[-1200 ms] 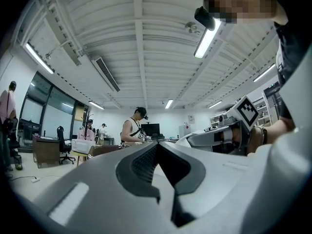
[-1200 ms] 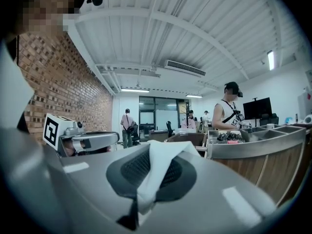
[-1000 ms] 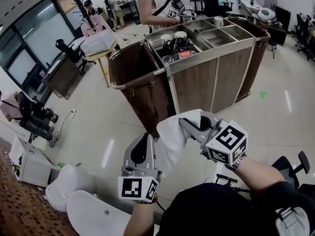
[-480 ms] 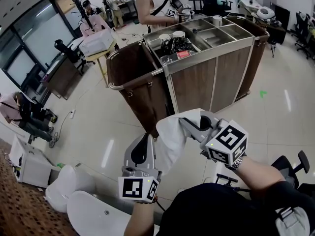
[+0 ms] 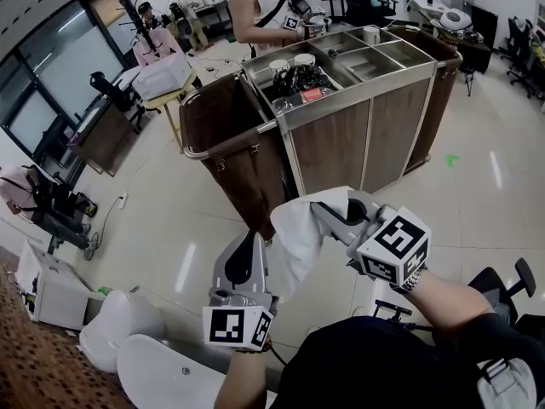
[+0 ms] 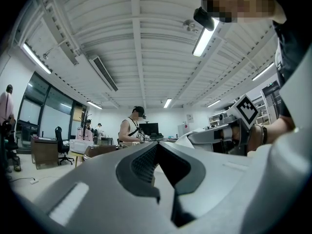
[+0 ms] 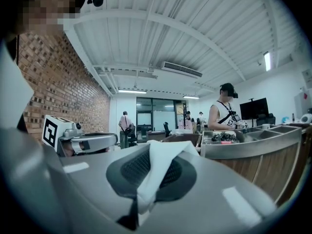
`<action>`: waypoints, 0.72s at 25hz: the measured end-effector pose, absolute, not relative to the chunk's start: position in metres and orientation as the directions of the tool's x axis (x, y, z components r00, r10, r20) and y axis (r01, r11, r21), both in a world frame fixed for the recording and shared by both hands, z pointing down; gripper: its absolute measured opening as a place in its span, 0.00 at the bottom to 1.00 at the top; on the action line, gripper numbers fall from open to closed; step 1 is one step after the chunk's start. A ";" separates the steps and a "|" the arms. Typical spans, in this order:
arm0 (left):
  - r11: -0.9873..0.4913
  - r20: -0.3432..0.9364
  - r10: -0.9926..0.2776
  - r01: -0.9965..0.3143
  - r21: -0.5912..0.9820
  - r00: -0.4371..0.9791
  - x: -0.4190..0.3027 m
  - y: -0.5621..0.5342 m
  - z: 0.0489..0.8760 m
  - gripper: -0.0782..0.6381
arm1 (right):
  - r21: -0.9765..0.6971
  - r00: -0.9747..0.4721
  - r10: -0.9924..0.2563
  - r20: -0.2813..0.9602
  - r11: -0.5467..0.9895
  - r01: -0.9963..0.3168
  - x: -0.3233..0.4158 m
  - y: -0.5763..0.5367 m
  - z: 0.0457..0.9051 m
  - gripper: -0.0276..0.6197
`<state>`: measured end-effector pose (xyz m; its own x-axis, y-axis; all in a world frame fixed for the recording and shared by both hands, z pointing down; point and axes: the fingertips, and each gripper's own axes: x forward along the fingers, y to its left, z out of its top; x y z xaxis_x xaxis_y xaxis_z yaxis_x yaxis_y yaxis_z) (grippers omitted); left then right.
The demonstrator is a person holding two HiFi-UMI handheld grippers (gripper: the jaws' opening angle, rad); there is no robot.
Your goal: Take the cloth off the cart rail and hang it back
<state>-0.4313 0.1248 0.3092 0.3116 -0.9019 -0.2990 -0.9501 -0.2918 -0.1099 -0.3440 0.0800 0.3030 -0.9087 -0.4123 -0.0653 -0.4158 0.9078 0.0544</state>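
Cart (image 5: 328, 147) top bins (image 5: 385, 54) hold two white cups (image 5: 292, 61) and dark clutter (image 5: 300, 80)

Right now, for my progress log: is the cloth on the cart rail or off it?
Off. The white cloth is pinched in the shut right gripper, held apart from the cart rail.

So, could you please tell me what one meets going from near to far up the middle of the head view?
Left gripper → cloth → cart → person.
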 end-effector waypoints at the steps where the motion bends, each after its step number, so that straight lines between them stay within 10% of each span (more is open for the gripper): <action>1: -0.296 -0.298 -0.901 -0.949 -0.108 0.315 -0.429 0.124 0.309 0.11 | 0.052 -0.905 -0.419 -0.069 0.905 -0.423 -0.341 0.079 0.303 0.05; 18: -0.485 -0.295 -0.819 -0.869 -0.100 0.491 -0.295 0.064 0.300 0.11 | 0.077 -0.791 -0.607 -0.078 0.787 -0.612 -0.196 0.036 0.295 0.05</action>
